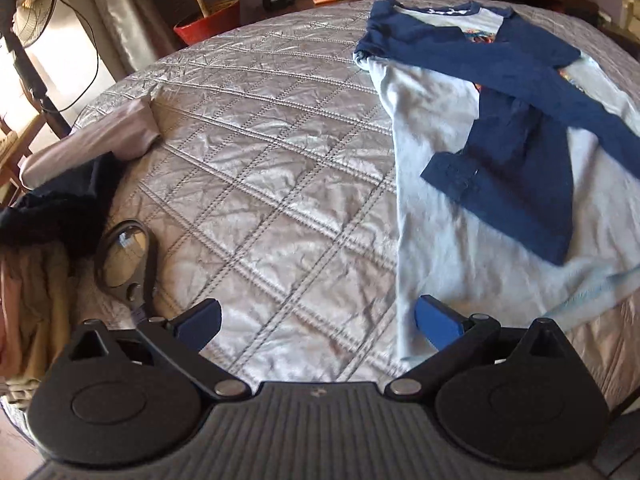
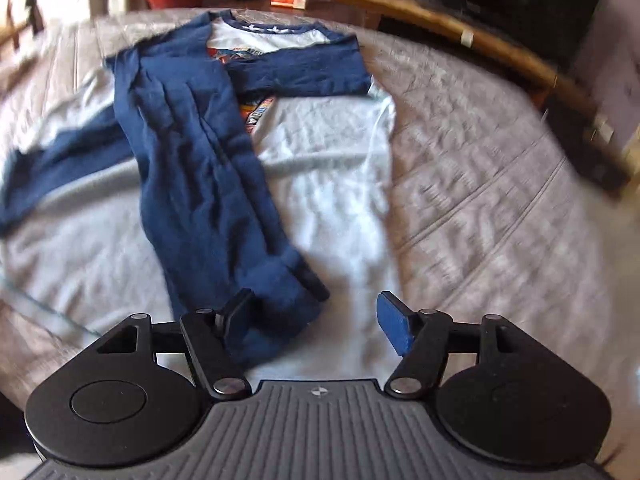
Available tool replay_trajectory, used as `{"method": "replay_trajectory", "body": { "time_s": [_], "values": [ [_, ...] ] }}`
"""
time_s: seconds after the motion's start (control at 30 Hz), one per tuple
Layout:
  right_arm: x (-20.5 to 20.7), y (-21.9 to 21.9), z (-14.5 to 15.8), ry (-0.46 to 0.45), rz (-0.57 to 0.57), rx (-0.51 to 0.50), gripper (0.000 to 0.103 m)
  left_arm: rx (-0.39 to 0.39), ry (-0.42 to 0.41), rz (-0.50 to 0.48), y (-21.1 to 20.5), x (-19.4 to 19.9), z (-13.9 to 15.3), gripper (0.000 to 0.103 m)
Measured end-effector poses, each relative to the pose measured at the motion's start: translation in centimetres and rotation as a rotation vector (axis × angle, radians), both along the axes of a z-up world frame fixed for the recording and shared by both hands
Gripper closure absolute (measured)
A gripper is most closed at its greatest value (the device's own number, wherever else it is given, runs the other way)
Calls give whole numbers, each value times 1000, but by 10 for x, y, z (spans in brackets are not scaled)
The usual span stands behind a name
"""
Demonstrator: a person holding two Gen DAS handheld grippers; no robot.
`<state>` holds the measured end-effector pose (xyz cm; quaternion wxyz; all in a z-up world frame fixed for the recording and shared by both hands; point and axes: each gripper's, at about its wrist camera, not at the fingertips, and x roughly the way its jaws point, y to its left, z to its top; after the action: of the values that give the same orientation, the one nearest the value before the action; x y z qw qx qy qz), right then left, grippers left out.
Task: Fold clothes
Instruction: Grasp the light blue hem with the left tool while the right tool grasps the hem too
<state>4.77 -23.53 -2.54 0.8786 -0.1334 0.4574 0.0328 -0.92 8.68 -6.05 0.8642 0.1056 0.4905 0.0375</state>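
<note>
A pale blue shirt (image 2: pixel 328 184) with navy sleeves (image 2: pixel 200 168) crossed over its chest lies flat on a quilted grey bedspread (image 1: pixel 260 168), while the left gripper (image 1: pixel 318 320) and right gripper (image 2: pixel 316 320) hover above it, jaws spread wide and gripping nothing.

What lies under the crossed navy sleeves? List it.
Under the navy sleeves lies the shirt's pale blue body with slivers of a colourful print. The rest of the print is covered.

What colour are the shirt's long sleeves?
Dark navy blue; the sleeves lie crossed over the pale shirt, clearest in the right wrist view.
</note>
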Motion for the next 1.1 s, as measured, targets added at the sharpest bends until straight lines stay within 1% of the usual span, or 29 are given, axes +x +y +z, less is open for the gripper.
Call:
{"method": "replay_trajectory", "body": {
  "time_s": [0.03,0.07,0.1,0.13,0.17,0.23,0.3,0.43,0.47,0.53,0.57,0.63,0.7,0.77,0.87,0.93,0.97,1.03,1.1],
  "values": [
    [-2,-1,4,-11,24,-14,30,18,-5,-4,3,-3,2,0],
    [-4,-4,8,-21,49,-18,30,42,-15,-14,5,-5,4,3],
    [-8,-6,12,-36,87,-27,29,71,-31,-32,6,-8,7,3],
    [-13,-8,16,-52,130,-37,25,96,-48,-54,6,-12,10,3],
    [-18,-10,17,-57,158,-56,24,108,-67,-84,4,-15,13,3],
    [-27,-17,18,-57,201,-100,24,106,-98,-147,-2,-22,18,3],
    [-37,-23,19,-57,245,-145,24,91,-105,-223,-11,-30,18,3],
    [-66,-36,10,-54,335,-252,24,123,-67,-376,-28,-46,4,7],
    [-72,-39,7,-62,358,-267,24,120,-63,-391,-28,-49,1,7],
    [-81,-41,-1,-81,396,-290,24,124,-80,-394,-27,-52,-2,1],
    [-84,-39,-6,-90,413,-300,24,125,-90,-392,-27,-51,-3,0],
    [-85,-31,-15,-106,464,-336,24,121,-97,-397,-26,-45,-4,0],
    [-85,-19,-21,-163,520,-381,24,134,-108,-414,-29,-40,-4,0],
    [-79,-11,-24,-198,538,-413,24,164,-124,-439,-33,-36,-4,0],
    [-65,-8,-26,-224,525,-408,24,216,-148,-498,-39,-33,-5,0],
    [-57,-6,-27,-237,521,-405,24,266,-168,-559,-44,-35,-7,0],
    [-56,-7,-28,-248,527,-412,24,291,-177,-590,-46,-35,-7,0],
    [-57,-9,-30,-281,535,-461,24,341,-187,-635,-50,-39,-8,0],
    [-61,-14,-31,-284,557,-474,24,383,-199,-687,-53,-43,-9,1]
  ]
}}
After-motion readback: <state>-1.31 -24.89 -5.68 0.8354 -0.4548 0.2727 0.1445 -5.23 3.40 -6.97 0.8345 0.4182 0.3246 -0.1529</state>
